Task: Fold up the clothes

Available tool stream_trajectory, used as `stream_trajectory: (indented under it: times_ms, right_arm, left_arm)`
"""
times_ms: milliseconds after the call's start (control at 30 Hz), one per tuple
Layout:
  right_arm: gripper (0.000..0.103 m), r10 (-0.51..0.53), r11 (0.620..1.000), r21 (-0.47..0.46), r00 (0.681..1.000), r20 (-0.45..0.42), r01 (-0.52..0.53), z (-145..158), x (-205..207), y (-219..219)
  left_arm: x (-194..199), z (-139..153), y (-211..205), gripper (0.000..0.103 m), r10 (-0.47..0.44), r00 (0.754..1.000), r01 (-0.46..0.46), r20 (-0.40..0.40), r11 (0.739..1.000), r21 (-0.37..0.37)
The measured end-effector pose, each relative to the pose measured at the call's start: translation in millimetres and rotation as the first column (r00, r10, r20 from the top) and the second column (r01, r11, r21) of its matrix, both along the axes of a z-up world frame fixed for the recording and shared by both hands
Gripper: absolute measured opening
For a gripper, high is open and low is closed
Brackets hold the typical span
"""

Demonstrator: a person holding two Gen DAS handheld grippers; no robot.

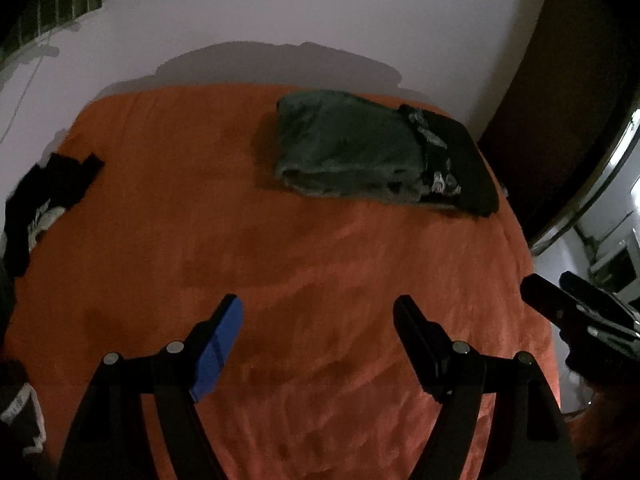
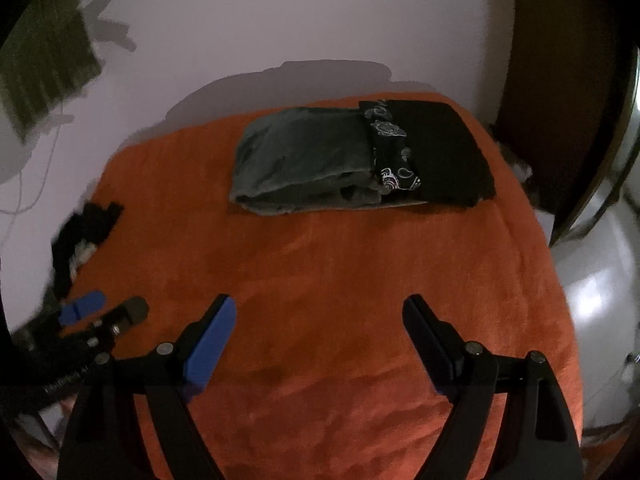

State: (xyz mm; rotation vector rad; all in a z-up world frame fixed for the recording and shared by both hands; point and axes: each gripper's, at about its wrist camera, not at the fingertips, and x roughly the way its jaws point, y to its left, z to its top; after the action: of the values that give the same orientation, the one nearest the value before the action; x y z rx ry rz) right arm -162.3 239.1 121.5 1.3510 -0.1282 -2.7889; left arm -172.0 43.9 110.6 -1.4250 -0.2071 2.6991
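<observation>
Orange blanket (image 1: 320, 280) on bed by white wall (image 1: 320, 8), folded clothes (image 2: 360, 156) at far edge. Left tool (image 1: 318, 312) and right tool (image 2: 320, 312) both wide, empty.

Far edge of the bed (image 1: 320, 264): we see the folded pile (image 1: 344, 152), toward the right corner.
Pile's right end: the patterned garment (image 2: 424, 152) lies on it.
Left edge: the loose garment (image 1: 44, 200) lies well apart from the pile.
Near edge: we hold the left gripper (image 1: 318, 344) and right gripper (image 2: 320, 344) above bare cover.
</observation>
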Motion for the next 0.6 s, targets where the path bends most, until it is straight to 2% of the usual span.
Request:
stream_trajectory:
  times_ms: [67,267,333,500,600]
  right_arm:
    - [0.087,0.015,0.999,0.033,1.0,-0.023,-0.014,-5.8,16.8,-6.8]
    - [0.089,0.025,0.999,0.026,0.998,-0.054,-0.024,-19.2,66.9,-20.0]
    - [0.093,0.025,0.999,0.021,0.999,-0.045,-0.024,-21.8,72.9,-22.6]
    - [0.093,0.021,0.999,0.029,0.999,-0.035,-0.02,-22.1,81.5,-29.9]
    - [0.093,0.013,0.999,0.034,0.999,-0.046,-0.012,-20.1,85.3,-31.8]
  left_arm:
    - [11.9,-8.3,-1.4,0.078,-0.005,1.0,0.005,0.014,1.0,0.01]
    - [48.3,-23.5,2.2,0.078,-0.025,0.999,0.025,0.02,1.0,0.0]
    - [58.5,-23.6,7.5,0.078,-0.026,1.0,0.026,0.017,1.0,0.008]
    - [71.7,-22.8,18.6,0.078,-0.033,0.999,0.033,-0.004,0.997,-0.069]
    - [78.4,-18.4,14.5,0.078,-0.034,0.999,0.033,-0.023,0.997,-0.075]
